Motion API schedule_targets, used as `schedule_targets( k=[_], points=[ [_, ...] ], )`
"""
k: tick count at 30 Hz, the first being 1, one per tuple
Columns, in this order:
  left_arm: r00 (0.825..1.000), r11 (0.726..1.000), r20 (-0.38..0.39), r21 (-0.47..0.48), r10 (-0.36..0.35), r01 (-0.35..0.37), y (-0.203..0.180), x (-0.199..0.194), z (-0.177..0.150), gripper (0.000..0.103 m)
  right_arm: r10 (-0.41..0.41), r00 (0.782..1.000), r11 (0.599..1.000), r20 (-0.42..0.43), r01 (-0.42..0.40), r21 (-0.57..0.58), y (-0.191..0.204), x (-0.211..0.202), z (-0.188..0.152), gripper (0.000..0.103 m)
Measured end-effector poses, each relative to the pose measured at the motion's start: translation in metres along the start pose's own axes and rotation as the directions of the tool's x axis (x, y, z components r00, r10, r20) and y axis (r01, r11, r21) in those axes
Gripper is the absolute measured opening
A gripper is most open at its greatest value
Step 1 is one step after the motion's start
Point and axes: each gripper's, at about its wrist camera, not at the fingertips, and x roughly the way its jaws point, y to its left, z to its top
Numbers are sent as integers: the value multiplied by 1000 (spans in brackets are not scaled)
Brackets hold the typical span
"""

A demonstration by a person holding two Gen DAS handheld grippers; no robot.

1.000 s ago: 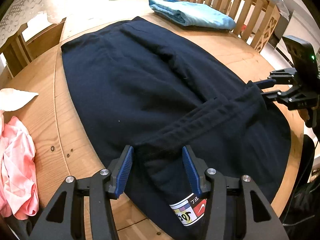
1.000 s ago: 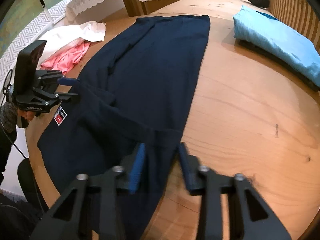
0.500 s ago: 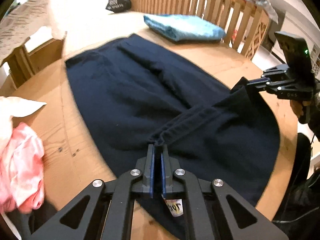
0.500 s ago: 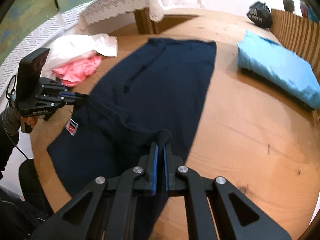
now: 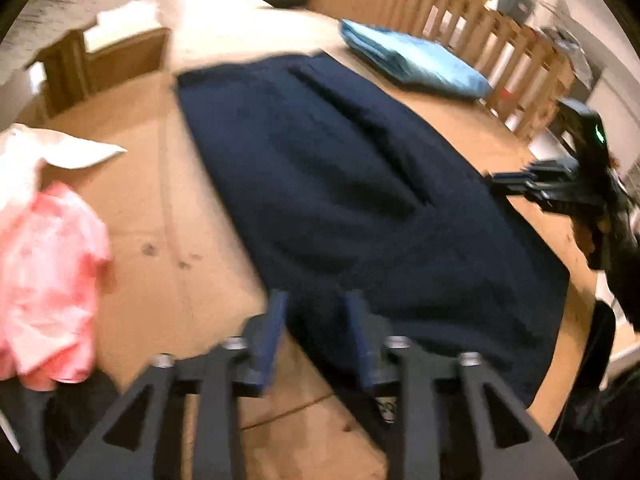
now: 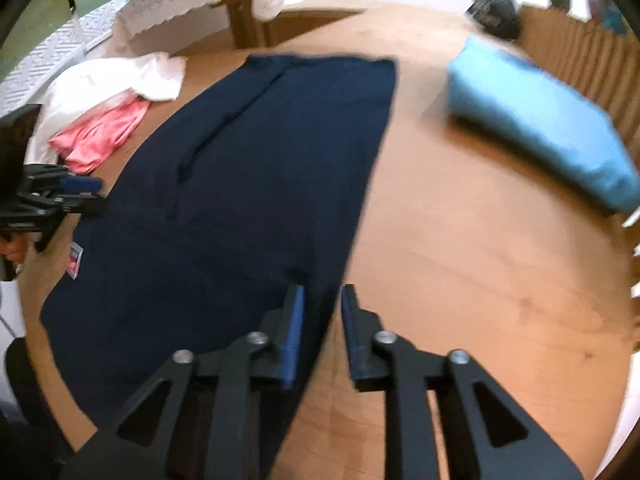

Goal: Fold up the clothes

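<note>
My left gripper (image 5: 316,316) and right gripper (image 6: 322,308) are both opening, nothing clamped, over the near corners of the navy garment (image 5: 360,184), whose long axis runs away toward twelve o'clock across the table (image 6: 480,260).

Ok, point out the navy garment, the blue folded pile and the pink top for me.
Navy garment (image 6: 260,168): right wrist view, middle of the flat cloth.
Blue pile (image 6: 540,128): right wrist view, top face.
Pink top (image 5: 48,280): left wrist view, centre of the crumpled fabric.
</note>
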Motion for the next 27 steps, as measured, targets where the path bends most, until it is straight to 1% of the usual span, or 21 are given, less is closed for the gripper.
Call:
schedule_targets(
  k=[1,2,3,5,7,9,12,14,18,21,22,23,24,25,26,27],
  points=[
    [1000,1000,16,-11,8,-7,2,-9,0,43,-14,999,1000,30,14,3,0,-9,2,22],
    [1000,1000,27,-25,6,-5,3,-19,-4,43,3,999,1000,53,-3,4,2,-19,6,22],
    [999,999,33,-34,-3,4,2,-28,-8,43,44,997,999,60,-44,-2,5,-25,10,22],
    [998,998,32,-36,-48,50,-7,-46,-25,43,159,986,987,48,-157,-41,25,-34,13,22],
    [996,995,11,-30,-93,93,-20,-54,-45,44,221,975,971,23,-218,-97,50,-35,13,22],
    [992,992,-14,-25,-124,124,-36,-59,-70,44,271,962,947,-26,-271,-173,86,-29,12,22],
    [990,991,-55,-22,-129,128,-57,-53,-98,44,294,953,914,-77,-303,-269,129,-12,21,22],
    [990,992,-60,-13,-126,125,-65,-48,-106,44,304,946,898,-109,-323,-298,148,1,29,22],
    [992,992,-52,43,-116,118,-76,-39,-106,43,318,928,885,-196,-365,-290,175,32,50,22],
    [992,990,-49,71,-119,123,-78,-34,-105,41,308,910,884,-276,-381,-271,187,50,58,22],
    [992,989,-48,80,-121,124,-78,-32,-105,39,303,903,884,-303,-385,-264,191,56,60,22],
    [991,987,-47,86,-129,132,-78,-30,-105,31,299,896,884,-329,-390,-257,195,62,62,22],
    [989,985,-46,95,-142,146,-78,-29,-105,26,290,894,885,-342,-386,-259,197,66,63,21],
    [987,981,-47,106,-156,160,-79,-29,-105,16,270,900,890,-343,-369,-267,197,71,63,17],
    [986,979,-48,119,-161,166,-81,-28,-106,10,268,904,898,-332,-359,-255,194,72,67,15],
    [986,977,-51,134,-160,166,-83,-29,-107,10,267,907,902,-327,-355,-246,191,72,68,15]
  ],
)
